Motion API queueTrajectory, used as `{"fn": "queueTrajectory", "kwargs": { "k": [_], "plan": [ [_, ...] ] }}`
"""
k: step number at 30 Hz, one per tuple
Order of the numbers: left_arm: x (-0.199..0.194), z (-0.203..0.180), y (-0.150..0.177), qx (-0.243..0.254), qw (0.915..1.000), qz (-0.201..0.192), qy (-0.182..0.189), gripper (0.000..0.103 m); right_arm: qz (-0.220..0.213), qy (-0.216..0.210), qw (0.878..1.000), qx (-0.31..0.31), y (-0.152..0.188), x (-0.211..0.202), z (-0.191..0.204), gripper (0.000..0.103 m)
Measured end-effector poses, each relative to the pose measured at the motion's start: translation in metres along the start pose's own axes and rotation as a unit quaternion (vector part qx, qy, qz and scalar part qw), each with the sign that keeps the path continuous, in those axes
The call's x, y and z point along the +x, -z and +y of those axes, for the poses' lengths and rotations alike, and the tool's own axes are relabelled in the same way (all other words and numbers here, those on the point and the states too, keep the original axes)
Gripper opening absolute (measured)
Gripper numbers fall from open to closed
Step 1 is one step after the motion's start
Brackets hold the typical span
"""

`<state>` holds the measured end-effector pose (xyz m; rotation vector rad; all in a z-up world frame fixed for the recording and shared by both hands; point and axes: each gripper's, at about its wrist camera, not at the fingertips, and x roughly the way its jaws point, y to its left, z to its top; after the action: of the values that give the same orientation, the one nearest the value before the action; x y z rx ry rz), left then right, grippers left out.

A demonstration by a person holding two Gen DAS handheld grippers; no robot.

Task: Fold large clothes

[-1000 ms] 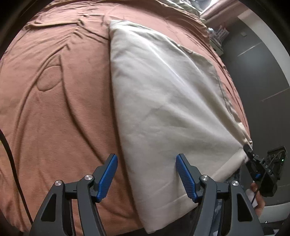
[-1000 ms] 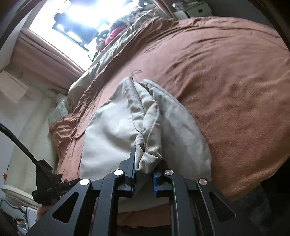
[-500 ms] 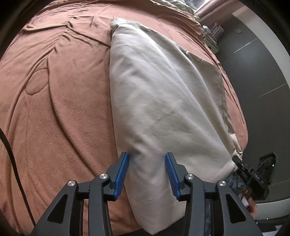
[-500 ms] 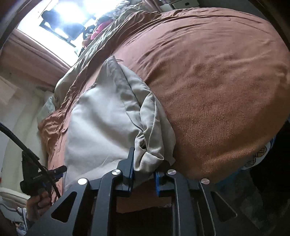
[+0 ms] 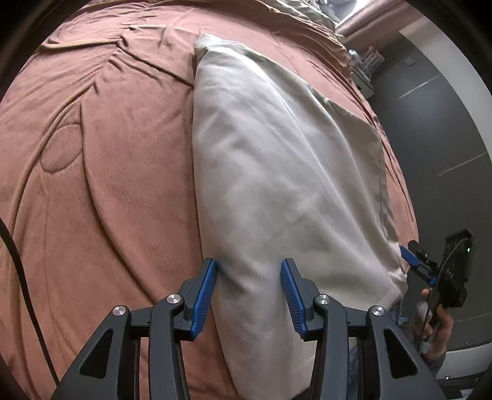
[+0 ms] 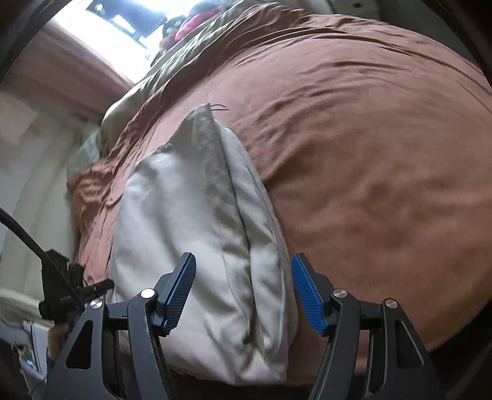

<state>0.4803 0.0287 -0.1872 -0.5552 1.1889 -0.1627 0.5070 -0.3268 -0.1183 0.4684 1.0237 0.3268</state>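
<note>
A large beige garment (image 5: 276, 184) lies folded lengthwise on a brown bedspread (image 5: 101, 172), its near end hanging over the bed's front edge. My left gripper (image 5: 249, 278) is open, its blue pads on either side of the garment's left near edge. In the right wrist view the same garment (image 6: 196, 221) lies in layers, and my right gripper (image 6: 243, 277) is open wide around its near right end without holding it. Each gripper shows small in the other's view, the right one (image 5: 415, 264) at the garment's right corner.
The brown bedspread (image 6: 369, 154) covers the whole bed. An olive blanket (image 6: 190, 52) and a bright window (image 6: 123, 24) are at the far end. A dark grey wall (image 5: 436, 123) runs along one side. A black cable (image 5: 18, 270) hangs at the left.
My right gripper has opened and let go of the bunched garment end, which now lies flatter on the bed. My left gripper narrowed, moved forward, and now straddles the garment's left edge.
</note>
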Motion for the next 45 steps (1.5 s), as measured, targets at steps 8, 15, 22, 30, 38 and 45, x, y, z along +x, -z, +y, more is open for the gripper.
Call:
{"fn": "queueTrajectory", "kwargs": {
  "k": [8, 15, 22, 30, 38, 45],
  "plan": [
    [0.007, 0.008, -0.027, -0.01, 0.9999, -0.008, -0.001, 0.046, 0.012, 0.027, 0.998, -0.047, -0.065, 0.031, 0.029, 0.063],
    [0.012, 0.019, -0.059, -0.015, 0.9996, -0.024, 0.001, 0.046, 0.036, 0.069, 0.995, -0.067, -0.104, 0.087, 0.055, 0.063],
    [0.019, 0.023, -0.084, -0.014, 0.9994, -0.032, -0.004, 0.046, 0.045, 0.1, 0.993, -0.053, -0.131, 0.133, 0.058, 0.029],
    [0.028, 0.029, -0.09, -0.025, 0.9992, -0.033, -0.004, 0.049, 0.048, 0.084, 0.995, -0.009, -0.139, 0.155, 0.034, 0.026],
    [0.022, 0.028, -0.088, -0.023, 0.9992, -0.033, 0.002, 0.049, 0.073, 0.03, 0.997, -0.023, -0.136, 0.137, 0.03, 0.078],
    [0.023, 0.031, -0.09, -0.027, 0.999, -0.036, 0.006, 0.049, 0.119, -0.046, 0.992, -0.004, -0.128, 0.147, 0.004, 0.081]
  ]
}}
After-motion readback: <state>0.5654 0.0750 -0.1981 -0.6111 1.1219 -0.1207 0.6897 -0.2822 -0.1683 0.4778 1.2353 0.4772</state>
